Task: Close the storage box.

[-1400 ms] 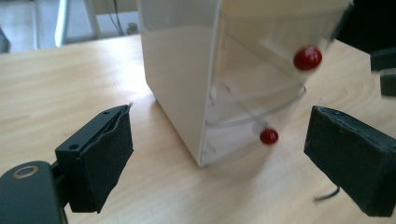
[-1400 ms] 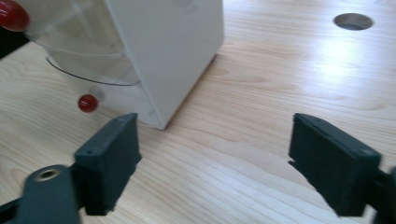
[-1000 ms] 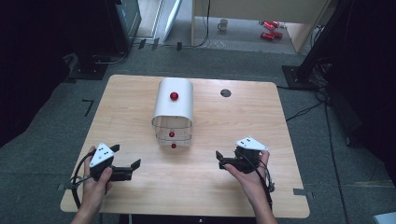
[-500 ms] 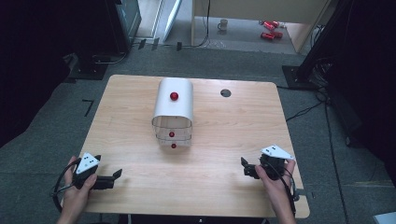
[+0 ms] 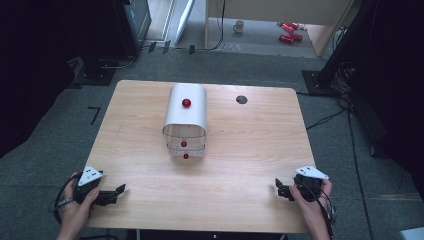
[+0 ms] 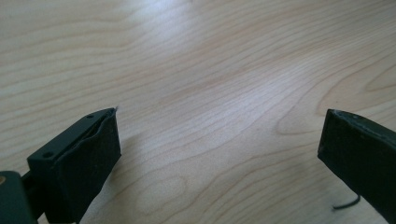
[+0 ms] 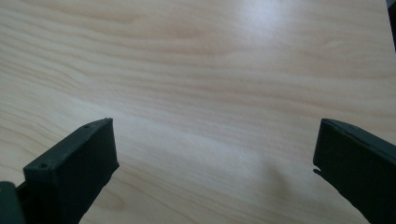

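A small white cabinet (image 5: 185,112) with a rounded top stands at the middle of the wooden table (image 5: 250,150). It has a red knob (image 5: 186,103) on top and two clear drawers with red knobs (image 5: 184,144) facing me. My left gripper (image 5: 117,192) rests at the table's near left corner, open and empty. My right gripper (image 5: 278,189) sits near the right front edge, open and empty too. In the left gripper view the black fingers (image 6: 79,163) stand wide apart over bare wood. The right gripper view shows its fingers (image 7: 74,168) spread the same way.
A round cable hole (image 5: 242,99) is in the table's far right part. Grey carpet surrounds the table. Dark stands and cables lie at the left and right sides. A mug (image 5: 239,24) and red items (image 5: 287,30) sit on the floor far behind.
Both hands have drawn back and outward from the table's middle toward the near corners. Both grippers stay open with nothing in them. The cabinet has not moved.
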The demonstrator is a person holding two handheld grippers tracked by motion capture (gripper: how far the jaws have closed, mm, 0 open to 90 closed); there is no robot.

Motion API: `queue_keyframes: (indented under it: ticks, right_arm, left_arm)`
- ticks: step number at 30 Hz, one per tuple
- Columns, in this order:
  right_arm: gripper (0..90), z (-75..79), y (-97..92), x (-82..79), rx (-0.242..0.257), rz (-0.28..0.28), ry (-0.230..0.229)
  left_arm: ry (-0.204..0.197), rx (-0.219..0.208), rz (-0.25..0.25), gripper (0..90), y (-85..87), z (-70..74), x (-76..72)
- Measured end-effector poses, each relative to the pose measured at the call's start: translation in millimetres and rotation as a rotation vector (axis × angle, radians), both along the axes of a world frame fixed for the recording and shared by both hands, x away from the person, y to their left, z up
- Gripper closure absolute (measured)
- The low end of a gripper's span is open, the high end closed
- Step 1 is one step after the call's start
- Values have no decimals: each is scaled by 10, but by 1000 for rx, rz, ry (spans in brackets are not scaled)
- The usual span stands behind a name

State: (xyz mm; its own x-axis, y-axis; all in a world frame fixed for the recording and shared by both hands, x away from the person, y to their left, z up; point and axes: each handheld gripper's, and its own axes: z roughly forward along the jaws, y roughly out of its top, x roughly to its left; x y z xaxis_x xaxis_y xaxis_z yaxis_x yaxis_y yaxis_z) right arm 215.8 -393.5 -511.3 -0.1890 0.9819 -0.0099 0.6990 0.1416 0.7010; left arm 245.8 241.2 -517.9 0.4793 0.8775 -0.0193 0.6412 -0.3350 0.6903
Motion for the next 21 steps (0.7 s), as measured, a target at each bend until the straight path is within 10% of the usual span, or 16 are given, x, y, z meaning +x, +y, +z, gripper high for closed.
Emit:
queue_keyframes:
  ticks: [21]
  right_arm:
    - [0, -152, -81, -80, 39, -25, -2]
  left_arm:
    - [-3, 38, 22, 0, -115, -6, 38]
